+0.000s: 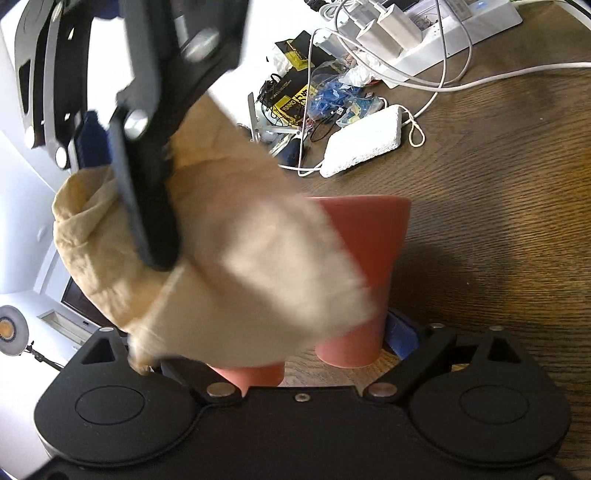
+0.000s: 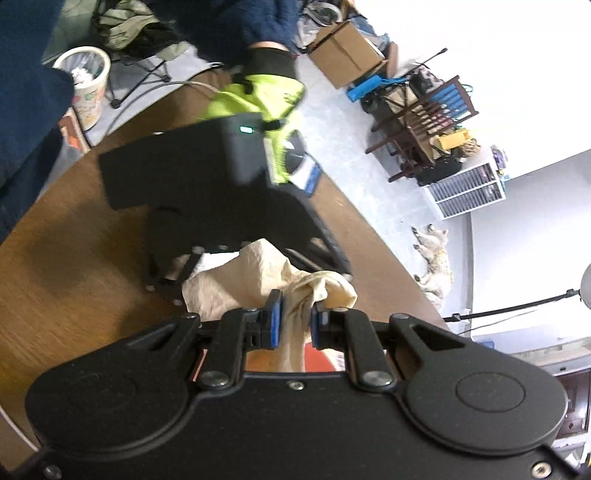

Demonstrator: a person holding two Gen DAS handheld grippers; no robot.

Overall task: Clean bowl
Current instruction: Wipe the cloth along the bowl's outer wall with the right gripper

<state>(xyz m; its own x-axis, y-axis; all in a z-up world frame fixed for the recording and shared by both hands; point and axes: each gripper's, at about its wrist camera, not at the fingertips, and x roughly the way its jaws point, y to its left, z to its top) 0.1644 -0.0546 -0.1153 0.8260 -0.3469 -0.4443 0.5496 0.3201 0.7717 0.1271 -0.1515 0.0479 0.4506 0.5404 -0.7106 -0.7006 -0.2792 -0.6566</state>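
A red bowl (image 1: 369, 243) stands tall and tapered just ahead of my left gripper (image 1: 306, 332). A blue pad (image 1: 400, 334) lies against its right side, and the other finger is hidden under cloth, so the grip looks shut on the bowl. A beige cloth (image 1: 236, 266) drapes over the bowl's left half. My right gripper (image 1: 159, 254) reaches down from the upper left, shut on that cloth. In the right wrist view its blue pads pinch the cloth (image 2: 295, 314), a sliver of the bowl (image 2: 317, 360) shows below, and a hand in a yellow-green glove (image 2: 258, 99) holds the other gripper.
On the brown wooden table (image 1: 498, 221) lie a white foam block (image 1: 364, 142), a heap of plastic bags (image 1: 295, 92), a power strip with chargers (image 1: 424, 33) and loose cables. Past the table's curved edge are a waste bin (image 2: 86, 81), a cardboard box (image 2: 345, 51) and a cat (image 2: 436, 258).
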